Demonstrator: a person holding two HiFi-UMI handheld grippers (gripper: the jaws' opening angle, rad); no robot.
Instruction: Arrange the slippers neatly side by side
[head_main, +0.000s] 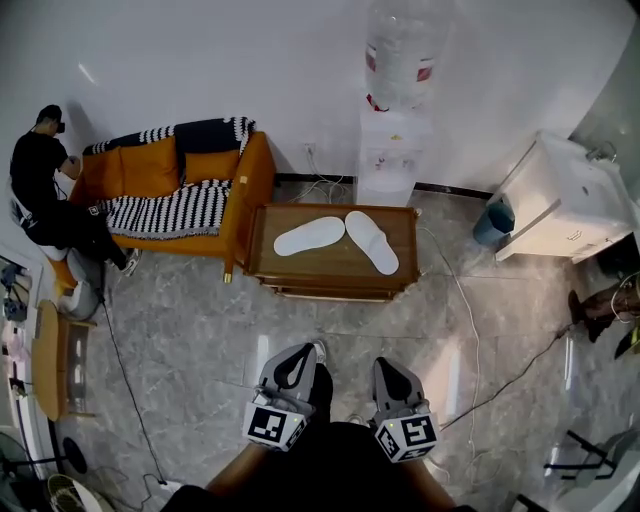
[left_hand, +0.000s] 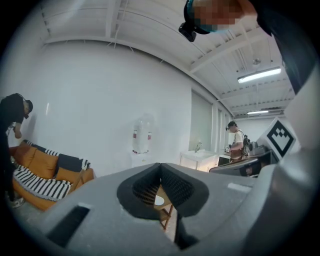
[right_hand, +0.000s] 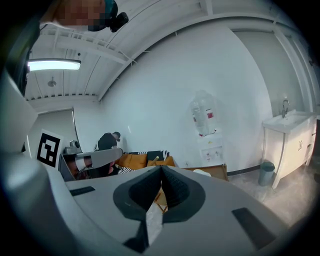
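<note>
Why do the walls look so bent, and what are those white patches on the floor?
Head view: the wide lens bows the room's edges; the glossy floor shows pale glare patches. Left and right gripper views: fisheye curves the ceiling, corners go black, and the strip lamp looks overexposed.

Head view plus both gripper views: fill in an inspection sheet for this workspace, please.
Surface: wooden table on a tiled floor.
Job's things: two white slippers on the table, sofa-side slipper and sink-side slipper, splayed in a V, not yet side by side.
Clutter: nothing seen on the table besides the slippers.
Grippers: left tongs and right tongs both shut, empty, short of the table.
Cables: white cable on the floor right of the table; dark cable on the floor at left.
Surroundings: orange sofa with a striped throw, person beside it, water dispenser behind the table, white sink cabinet.
</note>
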